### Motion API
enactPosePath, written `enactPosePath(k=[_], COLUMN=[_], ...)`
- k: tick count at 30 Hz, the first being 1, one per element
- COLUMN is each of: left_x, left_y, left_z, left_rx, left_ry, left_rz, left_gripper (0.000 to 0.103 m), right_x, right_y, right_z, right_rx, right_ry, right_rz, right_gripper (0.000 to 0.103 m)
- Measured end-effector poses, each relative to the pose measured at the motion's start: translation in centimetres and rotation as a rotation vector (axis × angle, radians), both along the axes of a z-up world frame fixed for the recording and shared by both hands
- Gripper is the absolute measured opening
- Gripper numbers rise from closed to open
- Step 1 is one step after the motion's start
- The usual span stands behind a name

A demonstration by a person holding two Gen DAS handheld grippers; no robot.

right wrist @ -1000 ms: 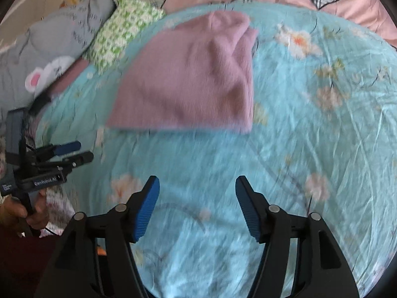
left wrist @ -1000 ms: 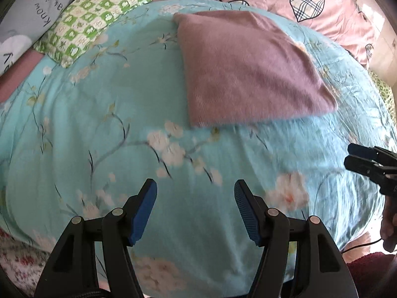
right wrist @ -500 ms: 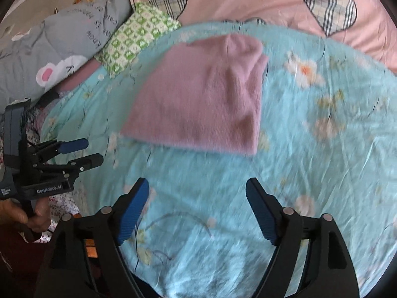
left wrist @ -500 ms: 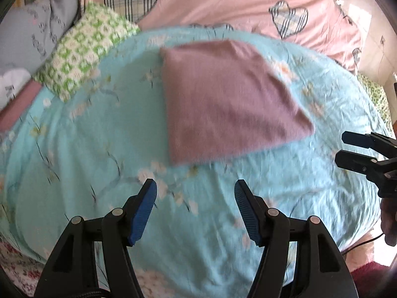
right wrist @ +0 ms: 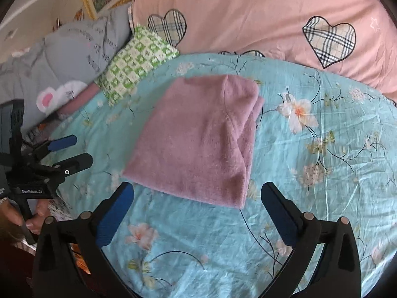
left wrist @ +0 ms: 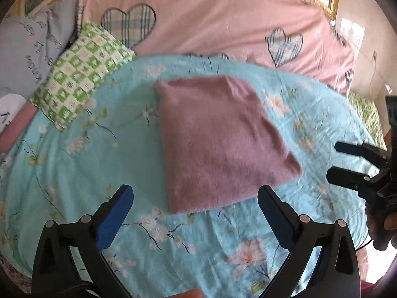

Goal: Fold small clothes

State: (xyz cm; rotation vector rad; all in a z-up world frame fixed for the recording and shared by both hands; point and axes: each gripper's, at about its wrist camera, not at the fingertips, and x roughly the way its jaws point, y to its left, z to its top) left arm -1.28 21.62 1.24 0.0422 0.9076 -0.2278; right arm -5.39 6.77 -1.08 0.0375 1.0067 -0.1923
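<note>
garment: mauve knit piece (left wrist: 220, 144) lies folded flat on teal floral sheet (left wrist: 82, 168), mid-bed; roughly four-sided, near edge just ahead of both grippers' tips, touching neither
garment edges: in right wrist view (right wrist: 198, 144) the right side shows stacked layers, one lip sticking out past the top layer; left + near edges look clean
L gripper: (left wrist: 196, 198) jaws opening, v. wide, nothing btwn blue pads, above sheet w/ near garment corner showing in the gap
R gripper: (right wrist: 197, 196) jaws opening, v. wide, nothing held; near hem of garment seen btwn fingers, not touched
room left of garment: wide bare sheet up to green check pillow (left wrist: 79, 74), which overlaps sheet's far-left corner
room right of garment: open sheet w/ flower print out to bed edge
room behind: narrow strip of sheet, then pink heart-print quilt (left wrist: 211, 19)
far left: grey printed bedding (right wrist: 72, 57) piled against pillow
cross views: R gripper in from right edge of left view (left wrist: 347, 164); L gripper in from left edge of right view (right wrist: 72, 151), hand (right wrist: 27, 216) on its handle
cut off: gripper bodies cropped at bottom; frame corners dark
hard to make out: garment type unclear; what lies under its folds hidden; some motion blur
</note>
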Motion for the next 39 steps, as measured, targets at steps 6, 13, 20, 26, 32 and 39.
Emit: enactPosePath(k=[6, 13, 20, 26, 32, 39], left_x=[1.4, 3.7, 4.7, 5.1, 5.8, 6.1], left_y=[0.1, 0.6, 0.3, 0.1, -0.5, -0.8], left_z=[-4.1, -5.6, -5.8, -5.8, -5.3, -4.2], left_rx=[0.049, 0.063, 0.075, 0.077, 0.111, 0.113], left_ry=[0.019, 0.008, 0.015, 0.043, 0.076, 0.075], left_rz=[0.075, 0.125, 0.106, 0.107, 0.080, 0.086], left_gripper=[0.101, 0.101, 0.101, 0.101, 0.101, 0.101], right_x=[1.0, 2.2, 3.5, 4.1, 4.9, 5.5], right_y=[-0.8, -2.4, -2.7, -3.2, -2.9, -3.0], right_z=[-3.5, -6.5, -7.3, -7.5, -7.4, -6.9], right_rx=[-0.030, -0.036, -0.044, -0.033, -0.011, 0.019], right_ry=[0.019, 0.023, 0.026, 0.025, 0.037, 0.042], right_rz=[-0.025, -0.104, -0.106, -0.111, -0.092, -0.090], right_gripper=[0.102, 0.102, 0.102, 0.102, 0.102, 0.102])
